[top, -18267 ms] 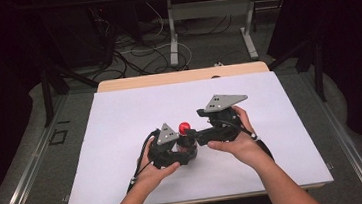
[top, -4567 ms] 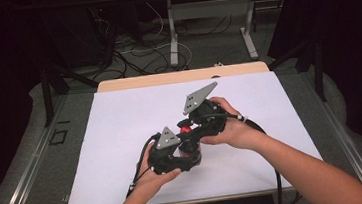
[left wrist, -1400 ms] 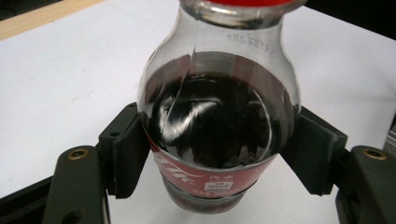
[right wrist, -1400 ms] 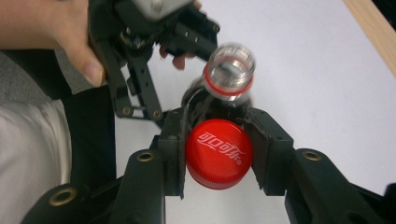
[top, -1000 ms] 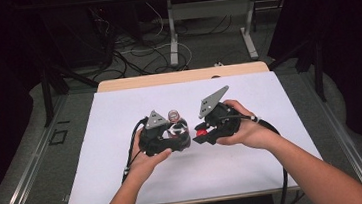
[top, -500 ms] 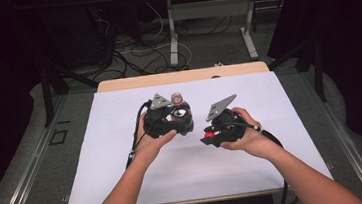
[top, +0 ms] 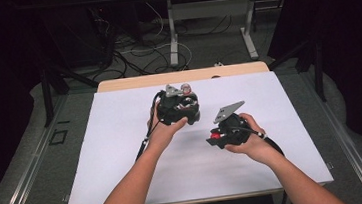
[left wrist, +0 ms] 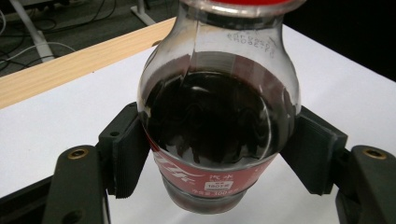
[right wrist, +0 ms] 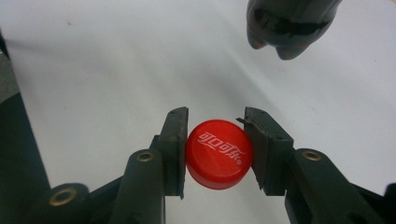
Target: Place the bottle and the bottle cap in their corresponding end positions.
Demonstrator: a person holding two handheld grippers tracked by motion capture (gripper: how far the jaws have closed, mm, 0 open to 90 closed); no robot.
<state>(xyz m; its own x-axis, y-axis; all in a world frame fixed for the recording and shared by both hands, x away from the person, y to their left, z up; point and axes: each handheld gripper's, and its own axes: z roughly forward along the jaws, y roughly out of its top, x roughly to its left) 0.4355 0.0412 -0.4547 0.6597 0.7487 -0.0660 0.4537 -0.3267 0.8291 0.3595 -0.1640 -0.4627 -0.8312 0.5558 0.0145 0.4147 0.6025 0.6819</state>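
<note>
A white sheet is covering the tabletop [top: 123, 152] where we are working. Our left tool [top: 179, 107] is clamping the cola bottle [left wrist: 217, 116] near the far edge, its neck pointing away from the camera, long axis along the jaws. Our right tool [top: 225, 134], well apart, is pinching the red cap [right wrist: 218, 154], printed top facing the camera.

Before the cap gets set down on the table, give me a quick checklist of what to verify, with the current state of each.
1. Right tool clamped on the red bottle cap: ok, a pad on either side.
2. Left tool gripping the cola bottle: ok, pads press its label band.
3. Bottle upright: cannot tell.
4. Bottle mouth open, so spill risk: ok to assume; the cap is off.
5. White table surface bare under the right tool: ok.
6. Bottle clear of the cap's path: ok, it is held apart, farther back.
</note>
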